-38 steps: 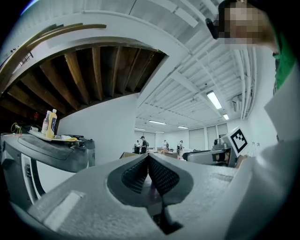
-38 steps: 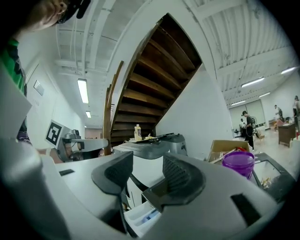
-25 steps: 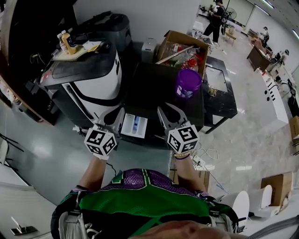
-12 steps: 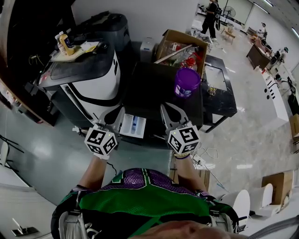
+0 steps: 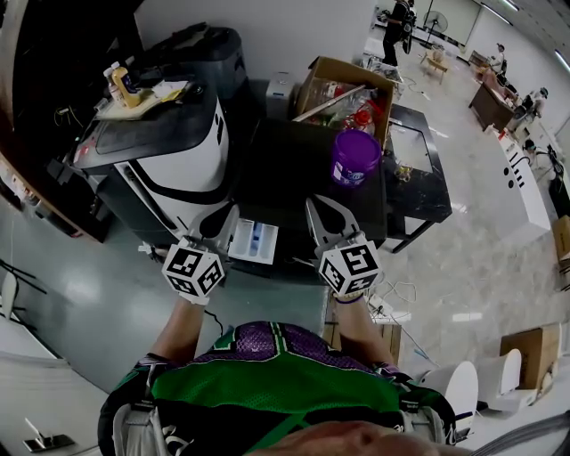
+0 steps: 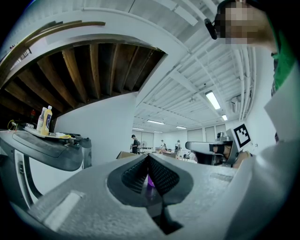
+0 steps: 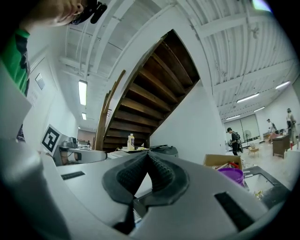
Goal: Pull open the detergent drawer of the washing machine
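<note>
In the middle of the head view, a dark washing machine (image 5: 294, 174); on its top, a bit right of the middle, a purple bucket (image 5: 356, 158); at its front edge, just below the middle of the frame, the detergent drawer (image 5: 256, 240), white with a blue part inside, pulled out toward the person; on either side of the drawer, one claw, each with a black-and-white marker cube (image 5: 191, 270) at the back; just left of the drawer, the left claw (image 6: 149, 158), close by its edge, too hard to tell if touching; shut, pads pressed together at the tips, nothing held, only a thin bit of purple from far away peeking through the small gap lower down; to the right of the drawer and apart from it, the right claw (image 7: 148, 157), shut too, pads together, holding nothing; both pointing away from the person, toward the top of the frame; at the upper left, a white and black machine (image 5: 183, 160) with a yellow bottle (image 5: 120, 85) on top; behind the washing machine, at the top middle, an open cardboard box (image 5: 343, 85) full of stuff; at the bottom of the frame, a green and purple shirt (image 5: 267, 374); far off at the upper right, a person (image 5: 396, 27) standing.
</note>
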